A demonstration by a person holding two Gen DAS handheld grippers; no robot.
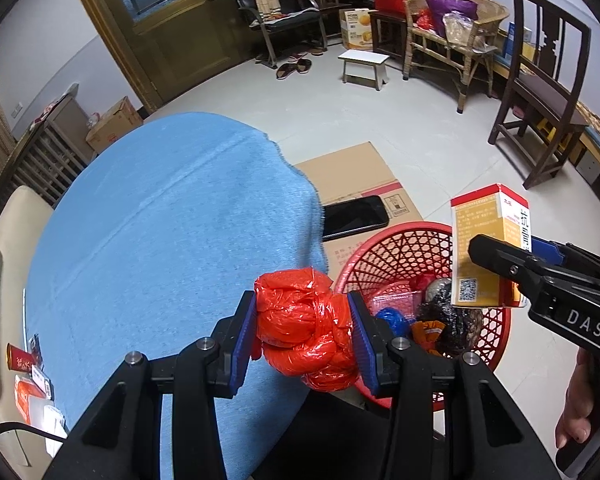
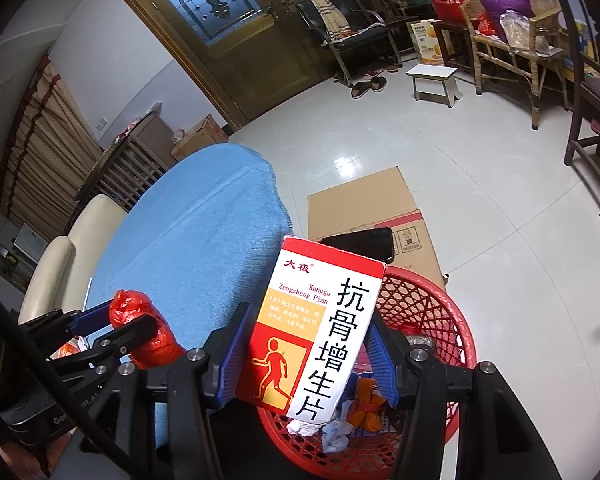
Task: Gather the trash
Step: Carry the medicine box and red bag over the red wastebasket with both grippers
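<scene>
The left gripper (image 1: 305, 330) clamps a red bag wad (image 1: 306, 330) at the table (image 1: 160, 220) edge. The right gripper (image 2: 306, 354) clamps a box (image 2: 312, 332) upright, long axis vertical, over the basket (image 2: 428, 308).

The basket's (image 2: 440, 320) near rim and much of its litter hide behind the right tongs (image 2: 306, 354) and their box (image 2: 312, 332). Small packets (image 1: 32, 380) left of the left tongs (image 1: 306, 330) are cut off, their print unreadable.
</scene>
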